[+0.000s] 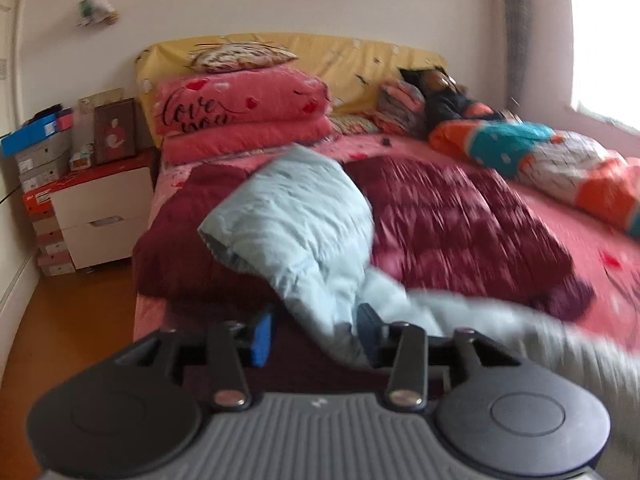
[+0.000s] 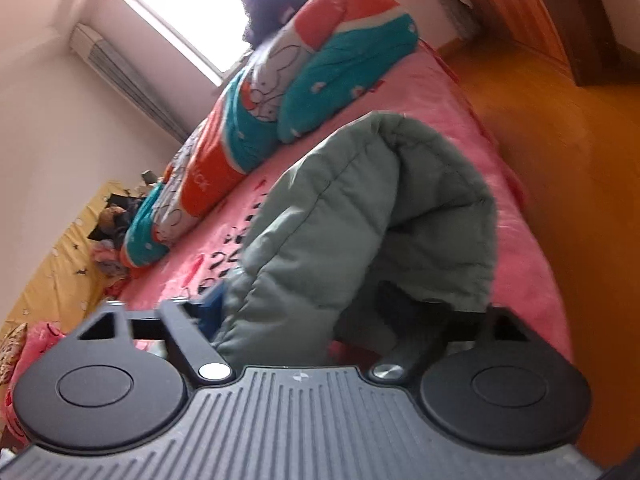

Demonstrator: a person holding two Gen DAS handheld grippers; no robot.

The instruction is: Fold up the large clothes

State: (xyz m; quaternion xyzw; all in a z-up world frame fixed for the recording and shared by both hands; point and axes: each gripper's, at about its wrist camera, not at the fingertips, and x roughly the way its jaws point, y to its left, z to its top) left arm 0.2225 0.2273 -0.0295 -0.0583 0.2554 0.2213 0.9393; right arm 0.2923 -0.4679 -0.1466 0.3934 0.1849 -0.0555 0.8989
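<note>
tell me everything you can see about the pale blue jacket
The jacket is a puffy, quilted, pale blue-grey garment, padded with stitched channels. It lies rumpled and humped on the bed, partly over a maroon quilted coat in the left view. One sleeve-like part with an open cuff bulges up, and another part trails blurred to the right. Fabric runs between the fingers of the left gripper and of the right gripper, whose jaws stand apart, not pressing on it.

Folded pink quilts, white nightstand
</note>
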